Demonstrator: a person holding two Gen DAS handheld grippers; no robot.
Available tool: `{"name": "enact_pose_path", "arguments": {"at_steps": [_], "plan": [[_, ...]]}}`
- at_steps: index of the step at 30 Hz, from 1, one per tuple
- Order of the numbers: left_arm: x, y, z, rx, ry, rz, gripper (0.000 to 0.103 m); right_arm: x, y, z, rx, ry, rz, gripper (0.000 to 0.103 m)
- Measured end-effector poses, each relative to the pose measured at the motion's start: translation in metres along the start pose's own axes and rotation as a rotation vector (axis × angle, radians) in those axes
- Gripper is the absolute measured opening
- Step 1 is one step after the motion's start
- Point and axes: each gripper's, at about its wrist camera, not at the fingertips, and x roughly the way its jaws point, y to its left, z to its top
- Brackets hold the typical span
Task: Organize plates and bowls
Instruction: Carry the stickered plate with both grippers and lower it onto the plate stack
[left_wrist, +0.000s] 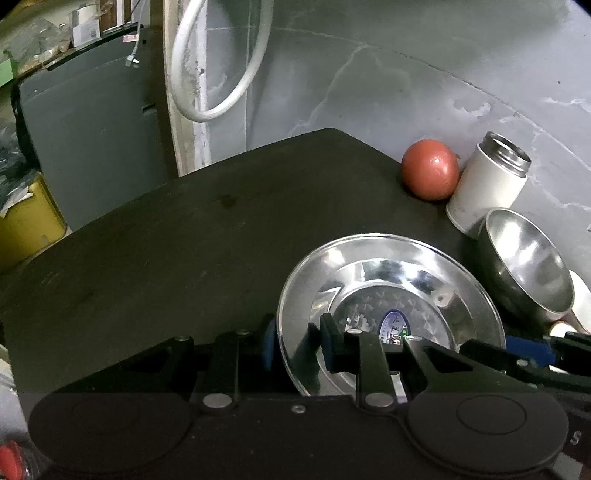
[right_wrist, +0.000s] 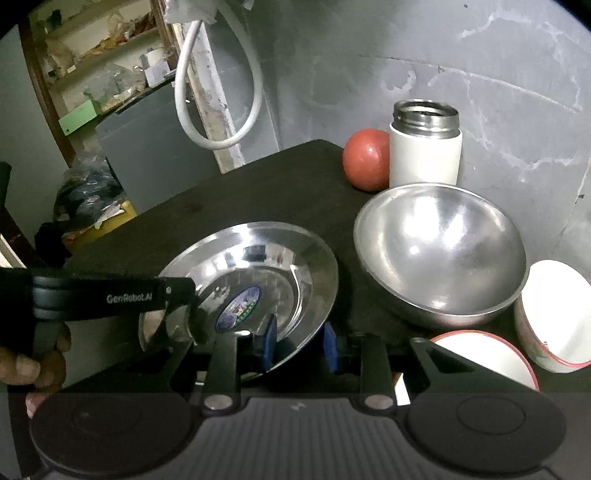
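Two hand-held grippers pinch the shiny round steel plate (right_wrist: 255, 288): left one (left_wrist: 295, 339), right one (right_wrist: 301, 343). Next, lift it level off the dark surface (left_wrist: 166, 240).

Dark table (right_wrist: 236, 192): bowl (right_wrist: 439, 254), flask (right_wrist: 424, 155), ball (right_wrist: 365, 158).

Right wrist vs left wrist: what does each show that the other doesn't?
Right wrist only: two white red-rimmed bowls, one upright, one tilted on its side, and a hand on the left gripper.
Left wrist only: little extra; a red item at the bottom-left corner.
Both: steel plate with each gripper's jaws around its rim, right gripper, steel bowl, white flask, red ball.
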Motion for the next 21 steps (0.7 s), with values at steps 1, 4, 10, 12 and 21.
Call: {"name": "enact_pose_path", "arguments": {"at_steps": [1,4,10,12,21], "plan": [[-0.003,0.0,-0.001,-0.002,-0.004,0.001,0.027,-0.002,0.001,0.0,-0.002,-0.004,0.002,0.03],[-0.013,0.0,-0.005,-0.005,-0.019,0.006,0.027,-0.01,0.004,-0.001,-0.013,-0.017,0.008,0.03],[-0.039,-0.001,-0.012,-0.004,-0.055,0.017,0.027,-0.032,0.01,-0.006,-0.03,-0.041,0.022,0.03],[-0.049,-0.002,-0.015,-0.009,-0.067,0.018,0.027,-0.04,0.012,-0.006,-0.036,-0.048,0.026,0.03],[-0.089,-0.01,-0.03,-0.029,-0.113,0.018,0.027,-0.08,0.017,-0.011,-0.076,-0.086,0.054,0.03]]}}
